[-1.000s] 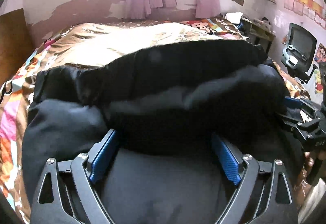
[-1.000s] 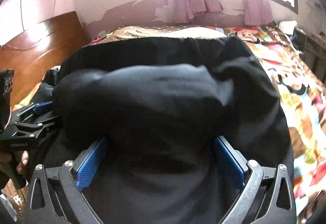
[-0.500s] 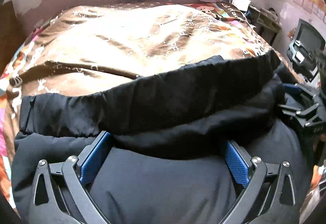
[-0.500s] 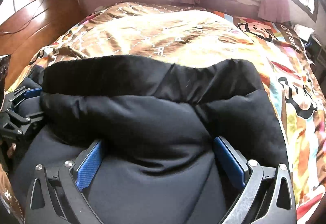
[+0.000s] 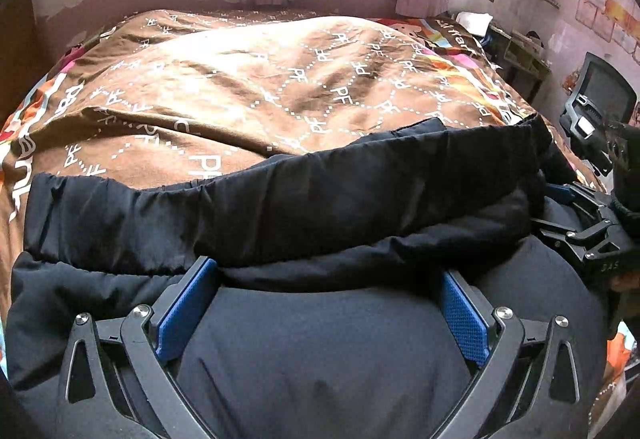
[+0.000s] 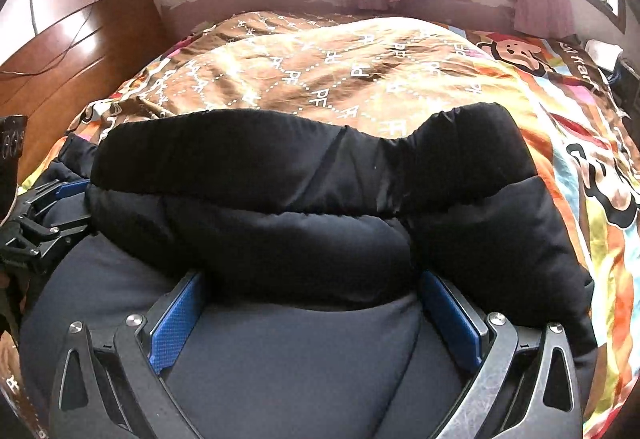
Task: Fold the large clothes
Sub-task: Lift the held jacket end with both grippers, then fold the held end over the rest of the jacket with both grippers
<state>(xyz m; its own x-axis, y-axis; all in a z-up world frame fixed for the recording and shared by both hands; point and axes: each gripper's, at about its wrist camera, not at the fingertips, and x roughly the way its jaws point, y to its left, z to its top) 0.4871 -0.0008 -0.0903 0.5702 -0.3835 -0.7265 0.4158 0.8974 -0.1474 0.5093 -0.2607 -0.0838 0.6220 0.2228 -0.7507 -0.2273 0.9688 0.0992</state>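
Left gripper (image 5: 326, 303) and right gripper (image 6: 314, 311) spread wide, padded black jacket (image 6: 280, 199) between fingers.

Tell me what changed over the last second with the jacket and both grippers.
The black padded jacket went from raised and blocking the view to laid down folded on the brown bedspread. Left hand-held gripper and right hand-held gripper stayed wide open around the fabric, side by side.
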